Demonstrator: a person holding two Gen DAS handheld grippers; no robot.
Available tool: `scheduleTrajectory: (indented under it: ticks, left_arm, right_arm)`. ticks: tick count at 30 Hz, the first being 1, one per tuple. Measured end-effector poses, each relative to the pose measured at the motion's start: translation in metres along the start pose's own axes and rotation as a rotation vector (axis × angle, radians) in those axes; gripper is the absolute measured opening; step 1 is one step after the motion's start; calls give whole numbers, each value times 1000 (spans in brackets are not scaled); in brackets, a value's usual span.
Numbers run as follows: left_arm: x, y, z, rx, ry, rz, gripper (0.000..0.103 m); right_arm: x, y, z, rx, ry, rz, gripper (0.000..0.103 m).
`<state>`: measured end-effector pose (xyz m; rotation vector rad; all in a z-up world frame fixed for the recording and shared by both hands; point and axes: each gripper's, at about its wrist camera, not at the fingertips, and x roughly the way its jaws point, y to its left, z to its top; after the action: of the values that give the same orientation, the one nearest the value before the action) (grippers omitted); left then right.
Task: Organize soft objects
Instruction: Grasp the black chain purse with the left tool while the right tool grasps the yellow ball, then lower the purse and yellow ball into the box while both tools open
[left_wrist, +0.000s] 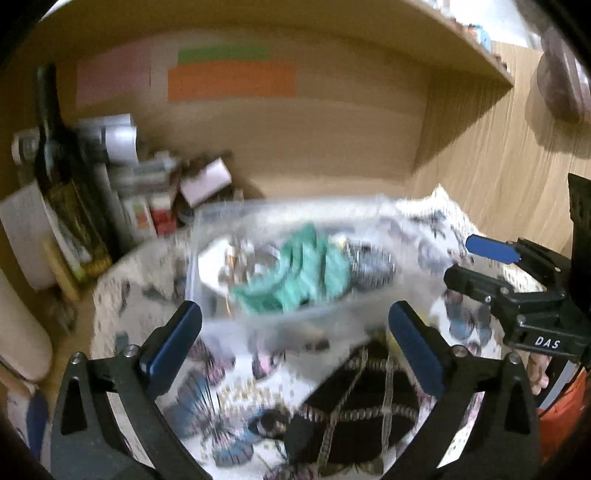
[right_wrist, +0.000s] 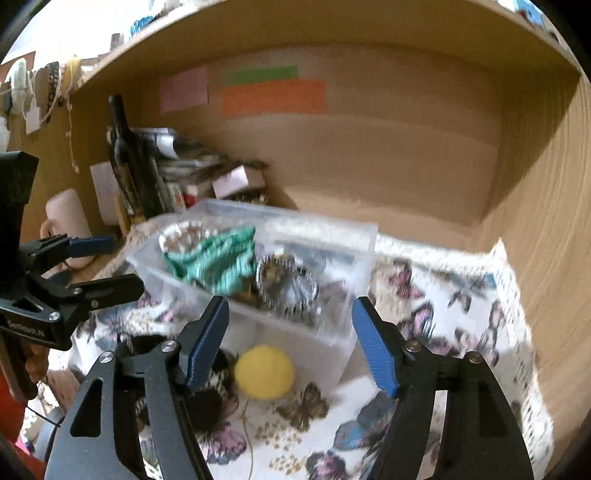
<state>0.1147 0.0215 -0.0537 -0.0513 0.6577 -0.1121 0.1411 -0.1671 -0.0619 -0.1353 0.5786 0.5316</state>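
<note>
A clear plastic box (right_wrist: 354, 258) stands on the butterfly-print cloth (right_wrist: 443, 295) and holds a teal knitted cloth (right_wrist: 218, 262) and a striped scrunchie (right_wrist: 291, 284). The box (left_wrist: 207, 258) and the teal cloth (left_wrist: 299, 273) also show, blurred, in the left wrist view. A yellow soft ball (right_wrist: 264, 371) lies in front of the box, between my right fingers. My right gripper (right_wrist: 291, 347) is open and empty above it. My left gripper (left_wrist: 295, 347) is open and empty before the box, above a black fabric piece with a chain pattern (left_wrist: 354, 406). The left gripper (right_wrist: 107, 266) also shows at the right wrist view's left.
The cloth covers a wooden desk niche (right_wrist: 369, 166) with a side wall at right. A dark wine bottle (right_wrist: 125, 155), boxes and papers (right_wrist: 229, 184) crowd the back left corner. A pale mug (right_wrist: 66, 221) stands at left. Coloured paper notes (right_wrist: 273, 98) hang on the back wall.
</note>
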Motion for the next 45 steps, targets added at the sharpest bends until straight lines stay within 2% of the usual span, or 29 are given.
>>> scheduleTrajectory:
  ticks: [7,8,9,12,13,14,15,16,17,19,25,29,36,40,45]
  left_arm:
    - [20,-2,-31,33,87,-28,102]
    - [23,-3,-34,30,97,-42,98]
    - [25,-3,-37,26,103,-53,88]
    - [34,-6,-44,33,151,-88,68]
    - [36,-7,-46,32,168,-97,65]
    - [39,-8,-49,32,177,-110,57]
    - [41,-10,-52,38,188,-119,45]
    - [43,-12,-54,46,197,-124,41]
    - [45,-13,-55,54,204,-128,41]
    - [43,-15,-56,65,188,-125,38]
    - [33,-15,-57,51,166,-134,14]
    - [16,-11,-48,46,122,-119,12]
    - [-18,-8,-32,61,32,-91,11]
    - [-37,-12,-21,101,-44,-43,11]
    - [-48,-2,3,61,-100,-42,11]
  right_arm:
    - [30,3,-27,20,128,21,66]
    - [33,4,-29,21,139,22,66]
    - [38,5,-32,23,155,25,66]
    - [47,5,-36,22,191,32,64]
    - [49,6,-36,19,197,36,60]
    - [50,6,-36,16,201,48,57]
    - [51,7,-37,14,208,75,51]
    - [52,9,-38,4,216,88,44]
    - [54,13,-39,-16,222,86,42]
    - [54,17,-40,-39,213,72,41]
    - [40,13,-40,-34,165,54,39]
    - [26,13,-34,-34,137,49,39]
    - [-9,12,-18,-40,28,39,39]
    - [-23,13,-5,-74,-30,19,39]
    - [-30,9,10,-76,-87,1,39]
